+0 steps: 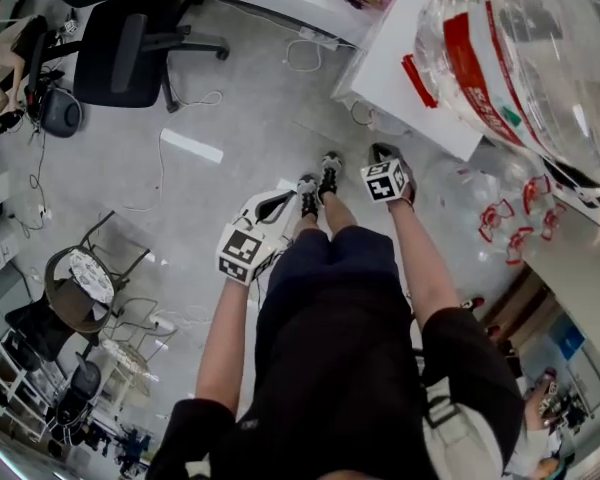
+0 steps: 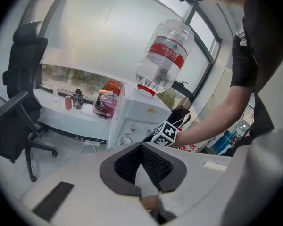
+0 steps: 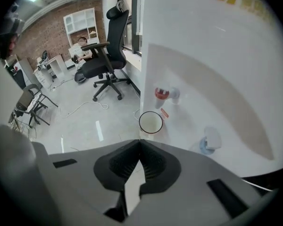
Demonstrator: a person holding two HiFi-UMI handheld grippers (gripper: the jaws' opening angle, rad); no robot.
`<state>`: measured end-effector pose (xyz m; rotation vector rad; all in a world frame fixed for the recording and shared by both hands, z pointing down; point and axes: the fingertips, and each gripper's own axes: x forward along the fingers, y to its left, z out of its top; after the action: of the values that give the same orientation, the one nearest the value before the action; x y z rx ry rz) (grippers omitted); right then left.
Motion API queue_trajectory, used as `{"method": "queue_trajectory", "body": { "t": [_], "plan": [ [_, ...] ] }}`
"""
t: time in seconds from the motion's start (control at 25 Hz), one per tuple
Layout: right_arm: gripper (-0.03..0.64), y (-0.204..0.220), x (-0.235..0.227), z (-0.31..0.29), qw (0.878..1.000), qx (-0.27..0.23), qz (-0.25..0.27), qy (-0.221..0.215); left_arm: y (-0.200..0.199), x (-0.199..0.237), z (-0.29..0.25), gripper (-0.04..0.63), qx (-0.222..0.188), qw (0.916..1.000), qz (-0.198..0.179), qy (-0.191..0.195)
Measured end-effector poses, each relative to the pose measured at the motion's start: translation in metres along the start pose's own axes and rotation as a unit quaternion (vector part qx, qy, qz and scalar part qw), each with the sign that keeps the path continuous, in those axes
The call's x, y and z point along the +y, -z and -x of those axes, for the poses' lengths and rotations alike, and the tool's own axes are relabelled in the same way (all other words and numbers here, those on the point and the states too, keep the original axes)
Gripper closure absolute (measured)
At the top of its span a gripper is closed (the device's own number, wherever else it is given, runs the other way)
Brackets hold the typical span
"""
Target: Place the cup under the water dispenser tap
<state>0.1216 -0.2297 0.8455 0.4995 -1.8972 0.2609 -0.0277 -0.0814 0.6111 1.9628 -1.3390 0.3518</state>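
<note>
Where white fills the right half of the right gripper view stands the water dispenser (image 3: 217, 69), its recessed front facing the camera.
Water bottle (image 2: 164, 55): clear, red label, inverted on the dispenser's top, upper centre of the left gripper view.
Office chair (image 3: 106, 51): black, upper left, well apart from the dispenser.
Right gripper (image 3: 140, 144): jaws together, nothing between them, lower centre.
Left gripper (image 2: 141, 146): jaws together, nothing held.
Cup (image 3: 151, 122): open rim up, in the recess, just below the red tap (image 3: 162, 94), centre of frame.
Blue tap (image 3: 208, 145): lower right of the cup.
</note>
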Motion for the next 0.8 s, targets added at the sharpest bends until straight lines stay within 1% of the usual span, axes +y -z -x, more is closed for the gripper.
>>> {"method": "queue_trajectory", "body": {
  "t": [0.2,0.32,0.48,0.64,0.8],
  "plan": [
    [0.621,-0.005,0.004,0.04,0.999,-0.028,-0.022,-0.008,-0.014,-0.011,-0.004,0.597,0.004,0.9993,-0.026,0.027],
    [0.621,-0.013,0.001,0.068,0.999,-0.044,-0.028,0.005,-0.021,-0.015,-0.001,0.597,0.01,0.9981,-0.045,0.041],
    [0.621,-0.022,0.001,0.1,0.996,-0.081,-0.041,0.018,-0.032,-0.017,0.005,0.597,0.008,0.9962,-0.069,0.053],
    [0.621,-0.023,0.011,0.133,0.994,-0.1,-0.042,0.024,-0.038,-0.02,0.012,0.597,-0.002,0.9949,-0.079,0.063],
    [0.621,-0.03,0.027,0.166,0.991,-0.117,-0.057,0.031,-0.037,-0.025,0.017,0.597,-0.009,0.9934,-0.086,0.076]
  ]
}}
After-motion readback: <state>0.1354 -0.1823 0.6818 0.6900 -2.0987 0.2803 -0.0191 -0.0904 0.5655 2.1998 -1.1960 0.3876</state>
